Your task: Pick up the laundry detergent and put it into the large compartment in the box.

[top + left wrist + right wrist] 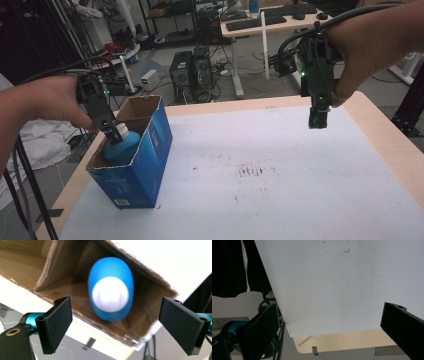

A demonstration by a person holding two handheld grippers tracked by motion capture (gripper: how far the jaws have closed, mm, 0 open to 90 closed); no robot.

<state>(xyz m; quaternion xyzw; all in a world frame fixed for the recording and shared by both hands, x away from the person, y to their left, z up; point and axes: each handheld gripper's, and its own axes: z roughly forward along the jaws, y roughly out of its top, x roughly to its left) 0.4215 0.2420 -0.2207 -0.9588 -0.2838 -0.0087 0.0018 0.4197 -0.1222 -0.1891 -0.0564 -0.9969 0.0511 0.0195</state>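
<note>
A blue bottle [123, 148] with a white cap stands upright inside an open blue cardboard box [150, 160] at the table's left edge. My left gripper [113, 132] hangs over the box mouth, right at the cap. In the left gripper view the bottle [111, 292] lies below and between the jaws; my left gripper [115, 326] is open, with both pads well clear of the bottle. My right gripper [318, 120] hovers above the table's far right, pointing down. In its own view my right gripper [329, 332] is open with nothing between the jaws.
A white mat [260, 175] covers the wooden table [385, 140]; it has small dark specks near its middle. Computer towers [190, 75] and a desk with keyboards [265, 20] stand behind the table. A black frame post [410, 110] rises at the right.
</note>
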